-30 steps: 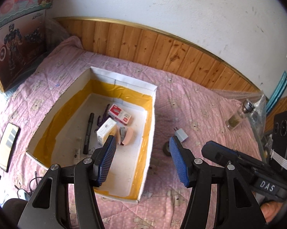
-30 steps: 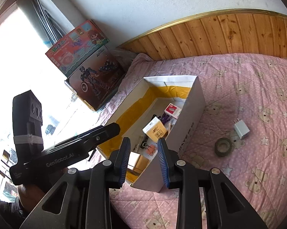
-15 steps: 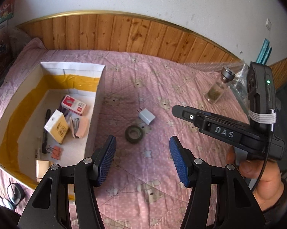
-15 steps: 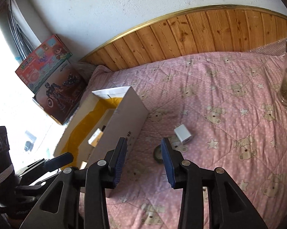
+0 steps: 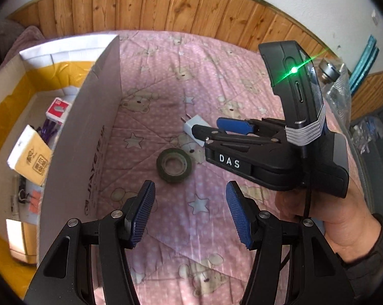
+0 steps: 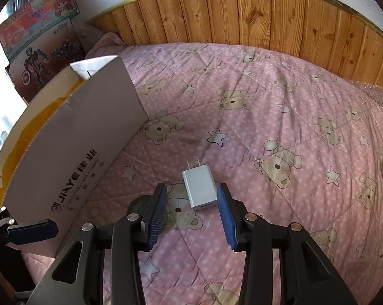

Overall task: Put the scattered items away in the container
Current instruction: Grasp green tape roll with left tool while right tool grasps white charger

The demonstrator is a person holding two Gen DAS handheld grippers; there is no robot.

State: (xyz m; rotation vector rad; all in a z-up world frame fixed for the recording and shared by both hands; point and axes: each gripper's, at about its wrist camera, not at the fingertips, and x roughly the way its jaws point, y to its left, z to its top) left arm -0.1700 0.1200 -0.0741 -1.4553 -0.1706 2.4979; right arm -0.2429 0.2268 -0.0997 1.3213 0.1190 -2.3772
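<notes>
You had swung both grippers away from the cardboard box point(image 5: 97, 117) and down toward the pink bear-print quilt point(image 6: 280, 132), where the last loose items lay. A second before, both cameras looked into the box; at this moment they looked at the bedding beside it. Your right gripper point(image 6: 192, 207) was opening, its blue pads standing either side of the white USB charger point(image 6: 198, 189) without pressing on it, so nothing was gripped yet. Your left gripper point(image 5: 188, 212) hung open and empty just short of the dark roll of tape point(image 5: 174, 161), which lay near the box wall and just beside the charger. Inside the box sat the yellow packet point(image 5: 31, 158) and the red-and-white packet point(image 5: 58, 106). That left two items outside, each apparently lined up for its own pick.
</notes>
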